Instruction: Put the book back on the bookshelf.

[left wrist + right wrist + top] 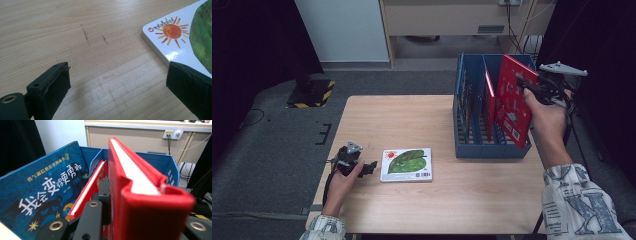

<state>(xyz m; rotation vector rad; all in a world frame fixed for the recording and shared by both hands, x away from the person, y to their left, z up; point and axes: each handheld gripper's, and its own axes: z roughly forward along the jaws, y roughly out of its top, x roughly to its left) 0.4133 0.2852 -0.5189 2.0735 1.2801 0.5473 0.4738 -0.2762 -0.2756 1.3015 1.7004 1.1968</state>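
Observation:
My right gripper [524, 85] is shut on a red hardcover book [512, 102] and holds it upright and tilted at the right end of the blue book rack [462, 107]. In the right gripper view the red book [135, 180] sits edge-on between the jaws, above the rack [162, 162]. A white book with a green leaf and an orange sun [407, 164] lies flat on the table. My left gripper [371, 166] rests open just left of it. In the left gripper view the jaws stand wide apart over bare wood, the right one beside the book's sun corner [172, 35].
The rack holds a blue book with Chinese lettering [45, 190] and a thinner red book [88, 186] in its slots. The wooden table [412, 120] ends close behind the rack. A yellow-and-black striped block [312, 92] lies on the grey floor at the left.

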